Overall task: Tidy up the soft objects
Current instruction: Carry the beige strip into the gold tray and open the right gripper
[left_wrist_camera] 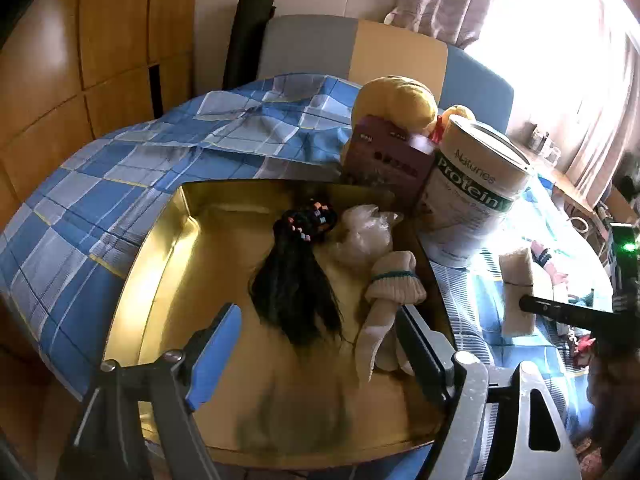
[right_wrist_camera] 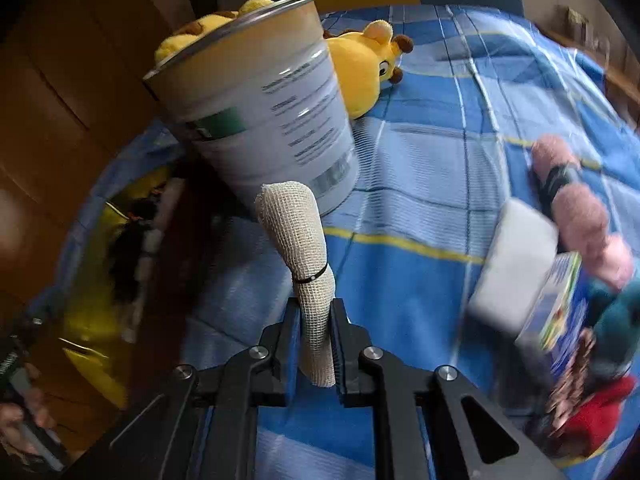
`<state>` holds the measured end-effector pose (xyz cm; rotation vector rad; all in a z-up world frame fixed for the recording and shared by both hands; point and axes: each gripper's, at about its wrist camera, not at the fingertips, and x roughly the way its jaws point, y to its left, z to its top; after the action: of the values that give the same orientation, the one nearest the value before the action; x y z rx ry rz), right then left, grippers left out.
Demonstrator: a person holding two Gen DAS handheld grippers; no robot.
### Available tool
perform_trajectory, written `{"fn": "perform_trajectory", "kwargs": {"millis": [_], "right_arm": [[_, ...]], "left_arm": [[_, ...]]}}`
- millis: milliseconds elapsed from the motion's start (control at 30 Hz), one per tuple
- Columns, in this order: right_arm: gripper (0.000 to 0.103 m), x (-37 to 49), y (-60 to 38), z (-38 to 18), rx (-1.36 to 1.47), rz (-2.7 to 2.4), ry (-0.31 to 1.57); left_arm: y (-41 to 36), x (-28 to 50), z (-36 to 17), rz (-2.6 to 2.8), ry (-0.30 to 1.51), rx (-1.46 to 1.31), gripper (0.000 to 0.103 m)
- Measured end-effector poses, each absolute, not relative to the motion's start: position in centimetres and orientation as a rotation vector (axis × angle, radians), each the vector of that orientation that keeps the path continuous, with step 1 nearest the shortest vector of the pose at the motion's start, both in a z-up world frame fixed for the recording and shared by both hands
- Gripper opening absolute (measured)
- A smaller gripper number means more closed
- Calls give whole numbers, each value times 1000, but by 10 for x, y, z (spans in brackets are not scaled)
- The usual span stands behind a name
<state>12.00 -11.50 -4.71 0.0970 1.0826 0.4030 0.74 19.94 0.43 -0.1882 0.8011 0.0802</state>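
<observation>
Right tool (right_wrist_camera: 316, 344): clamped on gauze roll (right_wrist_camera: 304, 256), above open bedspread (right_wrist_camera: 420, 168).
Left tool (left_wrist_camera: 320, 344): spread wide, over tray (left_wrist_camera: 160, 248).

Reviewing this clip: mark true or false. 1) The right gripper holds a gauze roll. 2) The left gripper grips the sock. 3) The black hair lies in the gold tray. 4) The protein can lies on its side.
1) True: right gripper is shut on the gauze roll.
2) False: left gripper is open over the sock.
3) True: hair lies in the tray.
4) False: the can stands upright.
</observation>
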Motion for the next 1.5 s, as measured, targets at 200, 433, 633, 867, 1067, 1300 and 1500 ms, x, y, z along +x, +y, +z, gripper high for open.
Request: {"fn": "perform_trajectory", "kwargs": {"millis": [200,433,633,867,1067,1300,1500], "right_arm": [[13,102,-107,-39,221,482,1073],[13,85,-69,-15,318,660,1039],[13,89,0,-17,355,824,1094],[13,113,73,-44,306,818,1187],[16,117,87,-70,201,697,1224],[31,116,85,-70,91,630,1173],[40,104,79,-53,21,605,1088]], "left_arm": [[207,4,5,92,793,-204,80],[226,-6,6,138,774,-235,80],[251,-11,8,214,759,-262,81],[274,-21,0,264,770,-296,82],[279,-23,-3,273,769,-297,82],[272,-23,-2,259,764,-276,82],[262,-22,-1,242,767,-258,82]]}}
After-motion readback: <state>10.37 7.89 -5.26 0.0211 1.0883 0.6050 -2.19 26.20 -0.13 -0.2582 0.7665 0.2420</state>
